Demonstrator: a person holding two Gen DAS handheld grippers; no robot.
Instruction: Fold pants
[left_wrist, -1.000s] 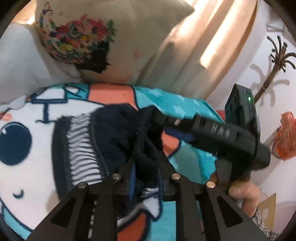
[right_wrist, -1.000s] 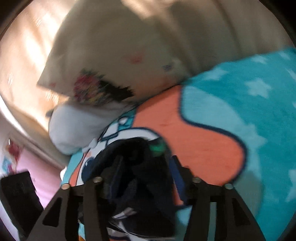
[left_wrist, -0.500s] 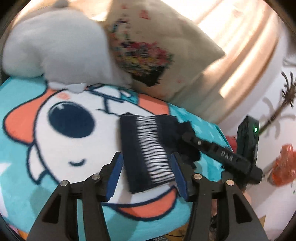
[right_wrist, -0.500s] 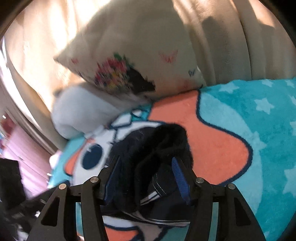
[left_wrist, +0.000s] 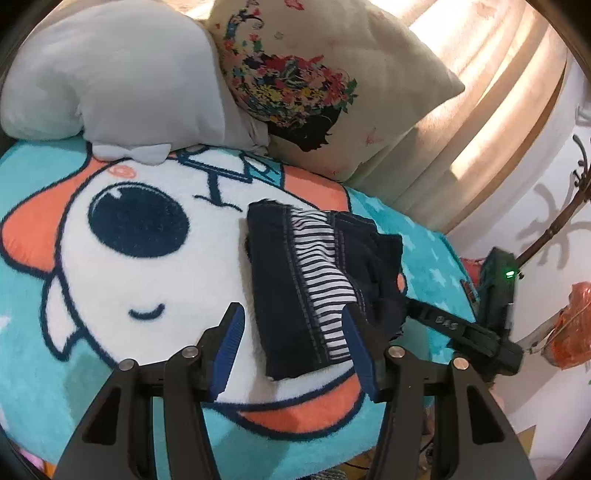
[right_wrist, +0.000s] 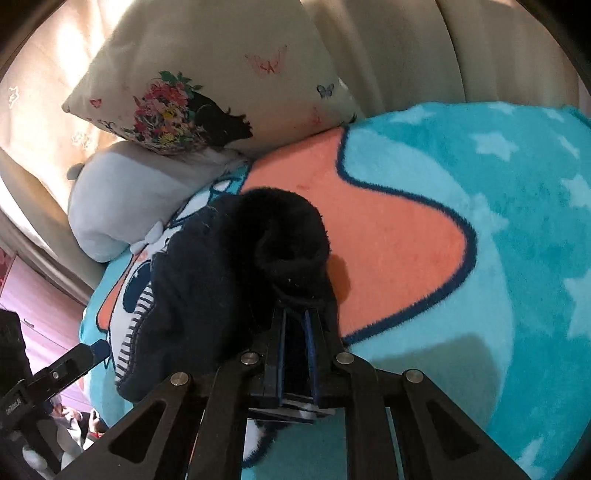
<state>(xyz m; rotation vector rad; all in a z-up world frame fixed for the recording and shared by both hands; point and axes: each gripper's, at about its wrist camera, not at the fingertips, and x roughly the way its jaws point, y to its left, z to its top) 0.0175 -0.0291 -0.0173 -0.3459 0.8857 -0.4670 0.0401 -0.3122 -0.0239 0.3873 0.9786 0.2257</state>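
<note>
Navy pants (left_wrist: 317, 288), striped lining showing, lie bunched on the cartoon fleece blanket (left_wrist: 110, 295) below the pillows. My right gripper (right_wrist: 295, 317) has just clamped onto their fuzzy dark edge; my left gripper (left_wrist: 291, 343) hovers with jaws spread, straddling the near end without pressing.

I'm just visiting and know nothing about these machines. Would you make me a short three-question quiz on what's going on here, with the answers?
1. True or false: the left claw is clamped on the pants.
2. Which cushion touches the blanket right behind the cartoon eye: A) the plain grey pillow, B) the flowered pillow?
3. Fill in: the right claw has its blue pads squeezed together on the ____ fabric.

Key
1. False. Its jaws stand apart, having just been opening, with the folded end of the pants lying loose between them.
2. A.
3. Dark; it pinches an edge of the pants beside the bunched-up lump, its jaws having just closed.
</note>
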